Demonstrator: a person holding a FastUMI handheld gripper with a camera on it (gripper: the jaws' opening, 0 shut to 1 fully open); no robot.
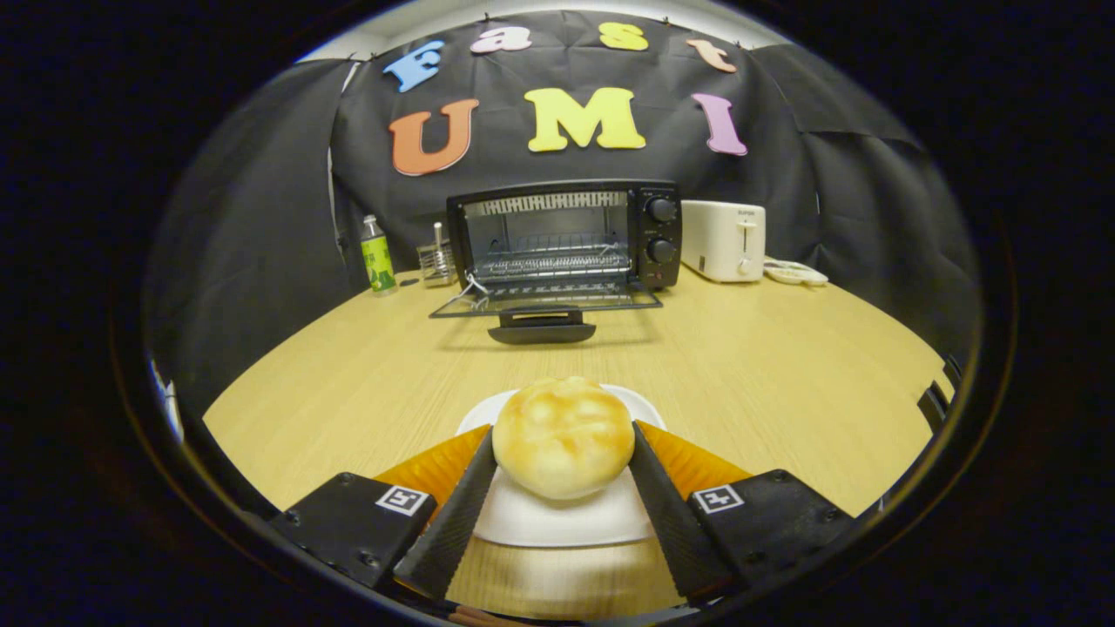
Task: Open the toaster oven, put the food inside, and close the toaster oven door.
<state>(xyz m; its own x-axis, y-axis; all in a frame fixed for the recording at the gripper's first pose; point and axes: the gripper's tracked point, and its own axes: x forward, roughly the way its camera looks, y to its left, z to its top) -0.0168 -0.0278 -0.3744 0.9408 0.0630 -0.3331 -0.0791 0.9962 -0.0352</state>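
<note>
A round golden bread bun [563, 435] sits between my two fingers, over a white plate [557, 522] on the wooden table. Both fingers press against the bun's sides, so my gripper [563, 440] is shut on it. I cannot tell whether the bun still rests on the plate. Well beyond the fingers, at the back of the table, stands the black toaster oven [566, 235] with its glass door [544, 305] folded down flat toward me. Its wire rack [557, 261] shows inside and the cavity holds no food.
A white pop-up toaster [723, 239] stands right of the oven, with a small white dish [794, 273] beside it. Left of the oven are a green-labelled bottle [377, 254] and a clear holder [435, 261]. Bare tabletop [740, 366] lies between the plate and the oven door.
</note>
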